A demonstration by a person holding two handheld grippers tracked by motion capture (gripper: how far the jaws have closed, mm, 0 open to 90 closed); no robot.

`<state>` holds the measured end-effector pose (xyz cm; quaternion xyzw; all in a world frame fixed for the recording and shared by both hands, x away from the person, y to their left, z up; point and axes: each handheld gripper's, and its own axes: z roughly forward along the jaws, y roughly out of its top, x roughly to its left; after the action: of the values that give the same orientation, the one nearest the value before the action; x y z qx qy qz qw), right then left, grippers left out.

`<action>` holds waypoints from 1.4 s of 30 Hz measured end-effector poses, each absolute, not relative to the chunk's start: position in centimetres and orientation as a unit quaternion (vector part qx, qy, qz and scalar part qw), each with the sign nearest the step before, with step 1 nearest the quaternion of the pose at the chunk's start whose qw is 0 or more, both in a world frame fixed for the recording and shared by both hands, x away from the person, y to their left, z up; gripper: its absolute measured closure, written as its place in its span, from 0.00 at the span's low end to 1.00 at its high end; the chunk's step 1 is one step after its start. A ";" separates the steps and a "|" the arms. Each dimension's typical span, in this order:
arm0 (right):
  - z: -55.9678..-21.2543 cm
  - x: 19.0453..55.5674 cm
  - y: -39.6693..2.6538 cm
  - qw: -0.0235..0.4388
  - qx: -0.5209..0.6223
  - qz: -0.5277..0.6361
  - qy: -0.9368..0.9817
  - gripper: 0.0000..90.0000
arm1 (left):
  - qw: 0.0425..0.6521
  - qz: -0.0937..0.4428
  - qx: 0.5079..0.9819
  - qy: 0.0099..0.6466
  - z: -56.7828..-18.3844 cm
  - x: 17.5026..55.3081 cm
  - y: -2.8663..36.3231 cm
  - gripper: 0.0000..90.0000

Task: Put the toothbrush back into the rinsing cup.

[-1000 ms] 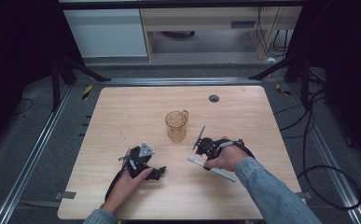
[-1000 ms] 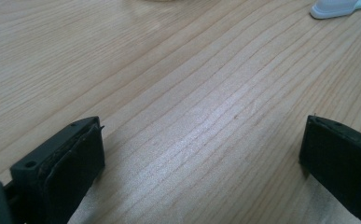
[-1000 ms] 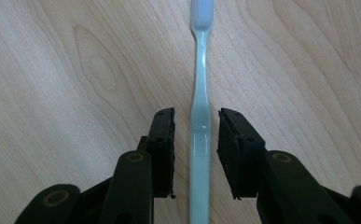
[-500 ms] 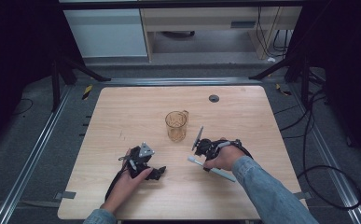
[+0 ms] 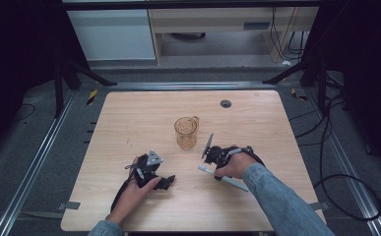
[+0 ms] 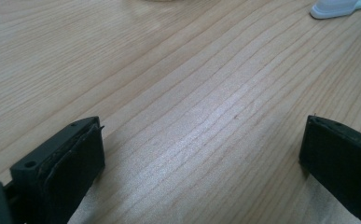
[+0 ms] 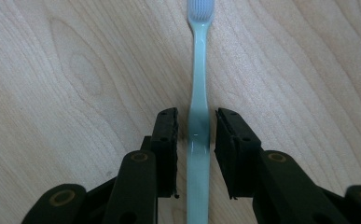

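Observation:
A pale green toothbrush (image 5: 204, 169) (image 7: 199, 70) lies flat on the wooden table (image 5: 129, 118), in front of and right of a clear amber cup (image 5: 186, 132). My right gripper (image 5: 213, 163) (image 7: 196, 126) points down over it, one jaw on each side of the handle. Its jaws have just been closing, but a thin gap still shows on both sides, so it is open. My left gripper (image 5: 161, 178) (image 6: 201, 154) rests on the table at the front left, wide open with only bare wood between its jaws. The brush's white head (image 6: 332, 8) is visible in the left gripper view.
A small dark grommet (image 5: 226, 103) sits in the table near its far edge. Dark floor, metal rails and cables surround the table, with shelving beyond the far side.
The right gripper has shifted slightly over the toothbrush. The left hand and the cup have kept still.

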<state>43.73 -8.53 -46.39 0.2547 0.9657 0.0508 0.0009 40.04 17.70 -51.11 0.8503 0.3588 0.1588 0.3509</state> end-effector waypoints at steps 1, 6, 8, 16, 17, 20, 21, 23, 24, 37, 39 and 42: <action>-46.5 43.8 -8.6 0.001 0.252 0.050 0.966 0.77 | 0.351 0.159 0.850 0.359 -51.1 40.0 17.7 0.00; -46.7 44.0 -8.5 -0.002 0.255 0.047 0.966 0.78 | 0.351 0.159 0.850 0.359 -51.1 40.0 17.7 0.00; -46.7 44.1 -8.5 -0.002 0.255 0.046 0.966 0.78 | 0.351 0.159 0.850 0.359 -51.1 40.0 17.7 0.00; -46.7 44.2 -8.3 -0.003 0.254 0.040 0.966 0.79 | 0.351 0.159 0.850 0.359 -51.1 40.0 17.7 0.00; -46.6 44.2 -8.2 -0.003 0.256 0.036 0.966 0.79 | 0.351 0.159 0.850 0.359 -51.1 40.0 17.7 0.00; -46.6 44.2 -8.3 -0.003 0.255 0.033 0.966 0.79 | 0.351 0.159 0.850 0.359 -51.1 40.0 17.7 0.00; -46.6 44.2 -8.3 -0.003 0.256 0.032 0.966 0.79 | 0.351 0.159 0.850 0.359 -51.1 40.0 17.7 0.00; -46.6 44.2 -8.3 -0.003 0.257 0.032 0.966 0.80 | 0.351 0.159 0.850 0.359 -51.1 40.0 17.7 0.00; -46.6 44.2 -8.3 -0.004 0.257 0.030 0.966 0.80 | 0.351 0.159 0.850 0.359 -51.1 40.0 17.7 0.00; -46.7 44.4 -8.1 -0.003 0.253 0.026 0.967 0.84 | 0.351 0.159 0.850 0.359 -51.1 40.0 17.7 0.00; -46.7 44.4 -8.1 -0.004 0.250 0.027 0.968 0.86 | 0.351 0.159 0.850 0.359 -51.1 40.0 17.7 0.00; -46.7 44.3 -8.1 -0.004 0.252 0.026 0.967 0.87 | 0.351 0.159 0.850 0.359 -51.1 40.0 17.7 0.00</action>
<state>44.35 -8.08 -46.66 0.2516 0.9675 0.0262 -0.0038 40.04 17.70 -51.12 0.8502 0.3590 0.1589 0.3509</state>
